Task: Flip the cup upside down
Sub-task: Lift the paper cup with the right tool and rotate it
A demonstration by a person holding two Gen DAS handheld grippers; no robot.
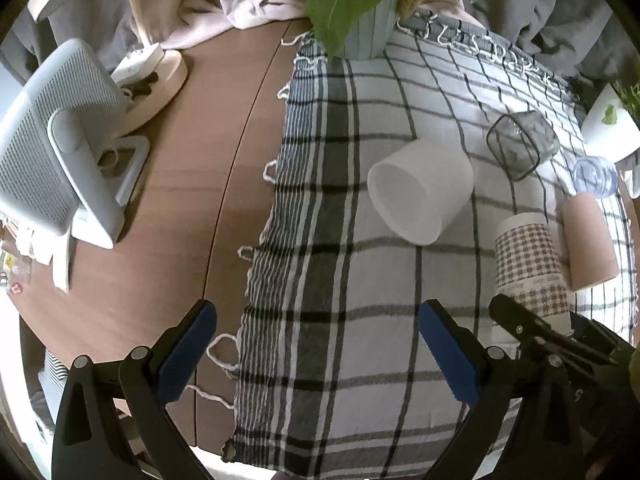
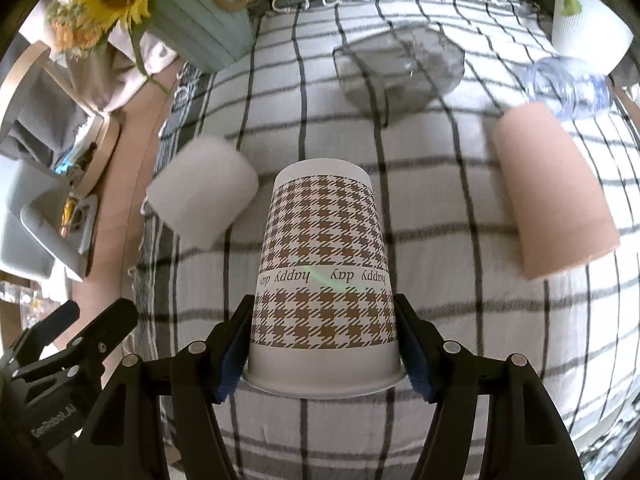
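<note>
A houndstooth paper cup [image 2: 322, 272] printed "happy day" stands upside down, rim toward the camera. My right gripper [image 2: 324, 332] is shut on it near the rim, blue pads against both sides. In the left wrist view the same cup [image 1: 528, 268] is at the right with the right gripper [image 1: 532, 332] at its base. My left gripper [image 1: 316, 332] is open and empty above the plaid cloth [image 1: 320, 280], well short of the cups.
On the cloth lie a white cup [image 1: 420, 190] on its side, a dark glass [image 1: 520, 144] on its side, a pink cup [image 1: 588, 240] and a clear plastic bottle [image 1: 594, 174]. A sunflower vase [image 1: 368, 32] stands behind. A grey device [image 1: 52, 140] and a lamp base [image 1: 160, 80] stand on the wooden table.
</note>
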